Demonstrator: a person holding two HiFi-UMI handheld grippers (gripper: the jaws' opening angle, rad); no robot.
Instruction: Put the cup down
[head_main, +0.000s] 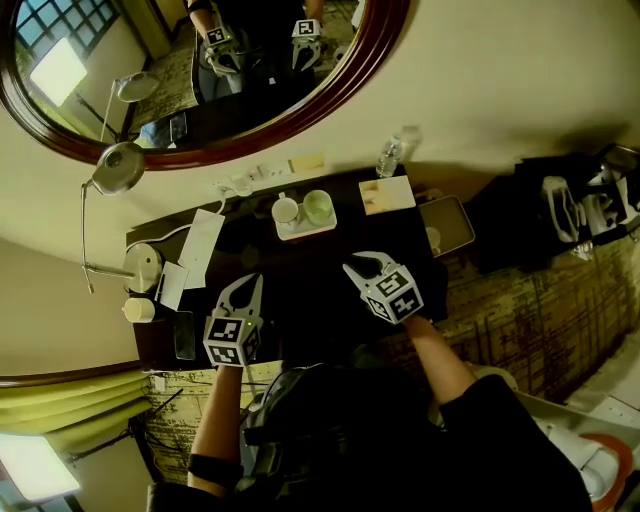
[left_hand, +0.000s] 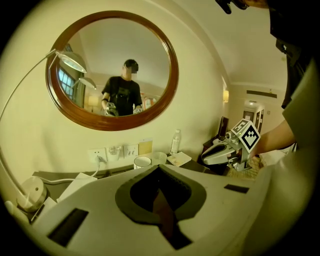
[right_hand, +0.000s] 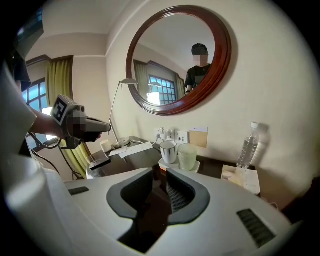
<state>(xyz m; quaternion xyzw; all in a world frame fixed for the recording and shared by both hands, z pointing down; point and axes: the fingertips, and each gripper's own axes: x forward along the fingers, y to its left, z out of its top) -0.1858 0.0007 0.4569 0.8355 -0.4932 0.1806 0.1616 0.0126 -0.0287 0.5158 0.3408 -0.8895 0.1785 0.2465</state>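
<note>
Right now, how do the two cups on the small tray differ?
The white cup is smooth and plain; the green cup is pale green with a textured wall. In the right gripper view the white cup stands left of the green cup. Both stand upright on the tray.

Pictured from above: a person in a dark short-sleeved shirt (head_main: 500, 430), a dark band (head_main: 205, 468) round the left forearm. The left gripper (head_main: 250, 285) and right gripper (head_main: 365, 262) share one build: smooth pale-grey moulded shells, dark ribbed pads (right_hand: 176, 192) lining the jaws, narrow dark slots (right_hand: 255, 227) in the casing, and a cube (head_main: 230, 340) of black-and-white square markers at the rear.
</note>
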